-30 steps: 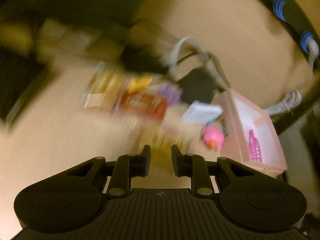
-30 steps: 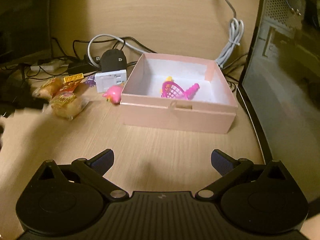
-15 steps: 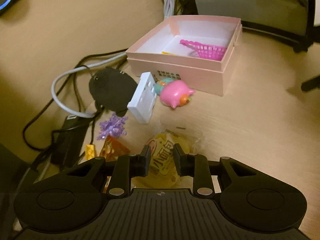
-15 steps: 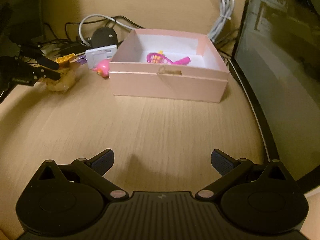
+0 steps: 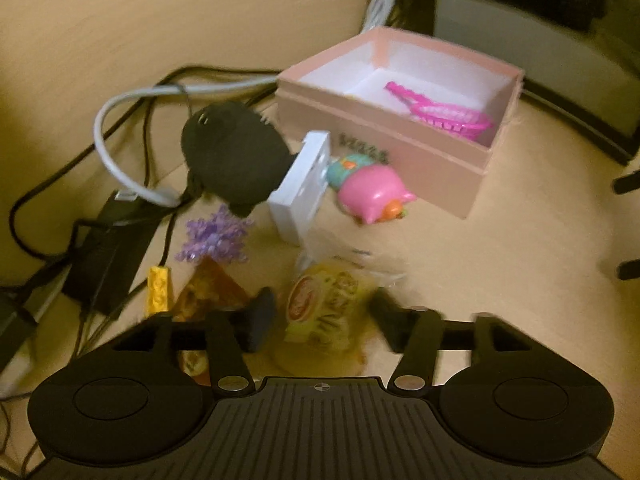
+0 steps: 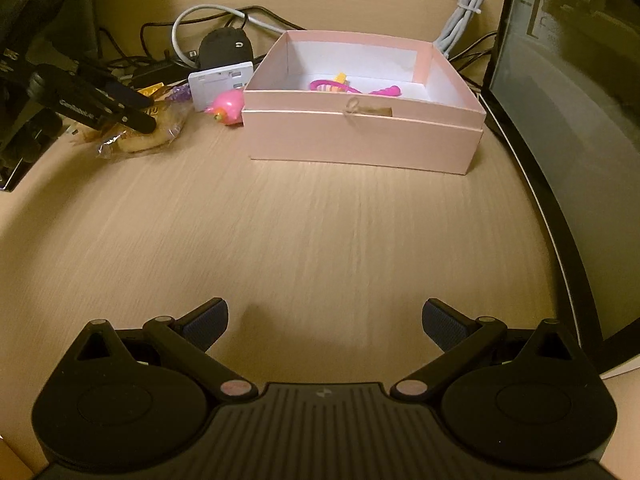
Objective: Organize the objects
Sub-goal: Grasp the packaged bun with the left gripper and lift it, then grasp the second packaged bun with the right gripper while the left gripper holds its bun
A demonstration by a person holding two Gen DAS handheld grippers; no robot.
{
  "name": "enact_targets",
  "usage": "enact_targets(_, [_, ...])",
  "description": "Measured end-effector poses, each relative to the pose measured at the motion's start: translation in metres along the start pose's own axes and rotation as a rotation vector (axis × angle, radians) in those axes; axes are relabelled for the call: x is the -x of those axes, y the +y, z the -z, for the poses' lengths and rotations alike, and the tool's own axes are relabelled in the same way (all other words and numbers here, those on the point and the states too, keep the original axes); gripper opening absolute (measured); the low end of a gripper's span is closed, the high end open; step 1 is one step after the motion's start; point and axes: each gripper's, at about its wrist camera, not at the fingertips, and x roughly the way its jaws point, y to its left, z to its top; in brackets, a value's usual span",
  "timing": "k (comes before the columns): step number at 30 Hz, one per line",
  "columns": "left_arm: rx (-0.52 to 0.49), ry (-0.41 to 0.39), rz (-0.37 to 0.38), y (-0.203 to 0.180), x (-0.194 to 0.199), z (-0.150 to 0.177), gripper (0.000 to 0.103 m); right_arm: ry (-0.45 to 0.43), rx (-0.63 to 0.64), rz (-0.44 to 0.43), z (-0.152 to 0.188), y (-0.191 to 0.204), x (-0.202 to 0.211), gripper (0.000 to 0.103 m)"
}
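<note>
My left gripper is open, its fingers either side of a yellow wrapped snack on the desk; it also shows in the right wrist view over that snack. A pink box holds a pink toy racket. A pink pig toy, a white block, a purple snowflake, a yellow brick and an orange packet lie beside the box. My right gripper is open and empty above bare desk.
A black round device with a grey cable, black cords and a power adapter crowd the left back. A dark monitor stands along the right edge. A coiled grey cable hangs behind the box.
My left gripper has opened wide around the yellow snack and the view has shifted closer. The right gripper has pulled back slightly and stays open.
</note>
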Motion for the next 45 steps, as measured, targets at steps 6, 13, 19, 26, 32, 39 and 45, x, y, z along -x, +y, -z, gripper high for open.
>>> enact_targets(6, [0.019,0.030,-0.015,-0.010,-0.008,0.006,0.074,-0.009,-0.008,0.016,0.004,0.002,0.006,0.103])
enact_targets(13, [0.193,0.019,-0.039,-0.021,0.004,0.022,0.059,0.010,-0.044,0.021,0.012,0.001,0.006,0.103])
enact_targets(19, [0.315,-0.011,-0.045,-0.051,0.027,0.048,0.057,-0.047,-0.040,0.000,0.006,0.013,0.014,0.103])
enact_targets(26, [0.711,-0.135,-0.031,-0.058,0.070,0.104,0.056,-0.077,0.044,-0.024,-0.019,0.043,0.006,0.103])
enact_targets(32, [0.896,-0.172,-0.126,-0.049,0.105,0.147,0.056,-0.104,0.097,-0.083,-0.055,0.081,-0.005,0.103])
enact_targets(39, [0.947,-0.212,-0.210,-0.034,0.155,0.190,0.056,-0.172,0.178,-0.192,-0.113,0.157,-0.017,0.103])
enact_targets(45, [0.986,-0.230,-0.237,-0.023,0.169,0.220,0.056,-0.238,0.219,-0.249,-0.160,0.243,-0.059,0.103])
